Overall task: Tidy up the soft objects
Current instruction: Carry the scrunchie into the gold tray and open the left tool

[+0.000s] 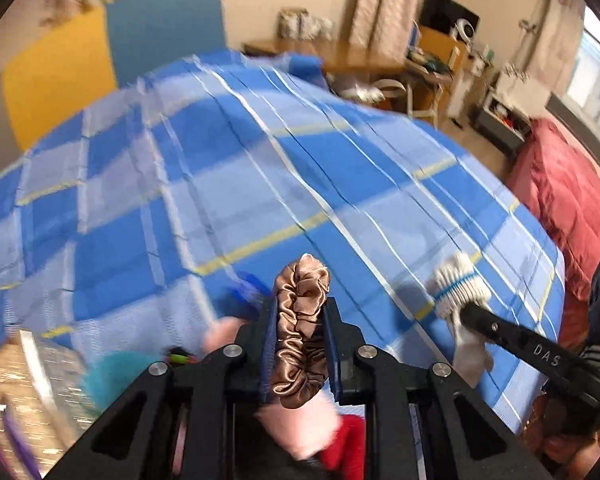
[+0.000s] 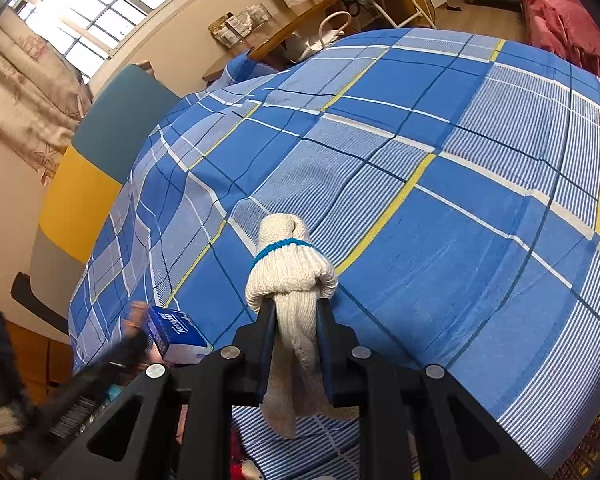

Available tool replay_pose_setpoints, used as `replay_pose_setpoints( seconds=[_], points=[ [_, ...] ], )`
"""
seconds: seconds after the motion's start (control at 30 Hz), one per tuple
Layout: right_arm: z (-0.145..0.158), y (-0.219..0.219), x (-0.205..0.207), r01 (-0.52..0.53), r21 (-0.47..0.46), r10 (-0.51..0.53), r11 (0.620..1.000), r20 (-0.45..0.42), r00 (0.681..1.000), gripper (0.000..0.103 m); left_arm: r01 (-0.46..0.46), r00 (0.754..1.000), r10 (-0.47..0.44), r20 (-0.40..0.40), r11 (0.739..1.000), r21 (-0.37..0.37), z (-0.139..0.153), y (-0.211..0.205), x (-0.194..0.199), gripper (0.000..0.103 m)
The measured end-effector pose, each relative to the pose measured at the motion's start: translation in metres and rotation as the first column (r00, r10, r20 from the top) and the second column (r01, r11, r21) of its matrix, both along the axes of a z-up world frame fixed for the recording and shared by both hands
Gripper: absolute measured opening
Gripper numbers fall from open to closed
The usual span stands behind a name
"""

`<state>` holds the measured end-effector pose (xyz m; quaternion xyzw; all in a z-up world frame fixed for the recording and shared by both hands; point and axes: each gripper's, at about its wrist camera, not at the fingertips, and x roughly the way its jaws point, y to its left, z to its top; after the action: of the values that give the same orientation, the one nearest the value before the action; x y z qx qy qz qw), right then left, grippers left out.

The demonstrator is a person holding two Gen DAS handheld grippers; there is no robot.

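**Carrying two soft things over the bed — both grips thin**

Holding a brown satin scrunchie point(image 1: 300, 328) in the left gripper point(image 1: 300, 320), fingers closed on its middle, above the blue checked bed point(image 1: 260, 160). Holding a knotted white glove point(image 2: 290, 276) in the right gripper point(image 2: 296, 320), fingers pinched on the neck below the knot, also over the bed.

Likely trouble: slick satin sliding out under a quick swing — left view already smeared by motion. Glove tail hanging loose under the fingers, liable to snag or drag. Grippers near each other, so a bump could shake either loose.

Left view alone: pink, red and teal soft things below, a woven basket point(image 1: 16, 392) at lower left. Right view alone: a blue tissue pack point(image 2: 178, 334) at the bed's edge, a bright window point(image 2: 100, 12).
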<state>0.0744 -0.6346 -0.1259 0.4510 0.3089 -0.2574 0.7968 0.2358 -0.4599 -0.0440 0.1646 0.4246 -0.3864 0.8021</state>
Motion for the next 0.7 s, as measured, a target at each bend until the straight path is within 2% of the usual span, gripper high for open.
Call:
replay_pose_setpoints(
  seconds=[0.13,0.37,0.53,0.7],
  points=[
    [0.004,0.003,0.002,-0.017,-0.016,0.017,1.0,0.021,1.0,0.019,-0.087,0.996,0.088,0.035,0.996,-0.034,0.023,0.035,0.021,0.022],
    [0.009,0.007,0.006,-0.044,-0.032,0.045,0.999,0.055,0.997,0.019,-0.224,0.973,0.228,0.03,0.971,-0.085,0.051,0.109,0.055,0.022],
    [0.013,0.013,0.012,-0.068,-0.062,0.071,0.996,0.052,0.996,0.019,-0.312,0.948,0.317,0.015,0.941,-0.132,0.068,0.171,0.07,0.022],
    [0.017,0.018,0.015,-0.087,-0.091,0.093,0.992,0.066,0.994,0.019,-0.39,0.921,0.386,-0.057,0.9,-0.194,0.077,0.238,0.079,0.022]
  ],
)
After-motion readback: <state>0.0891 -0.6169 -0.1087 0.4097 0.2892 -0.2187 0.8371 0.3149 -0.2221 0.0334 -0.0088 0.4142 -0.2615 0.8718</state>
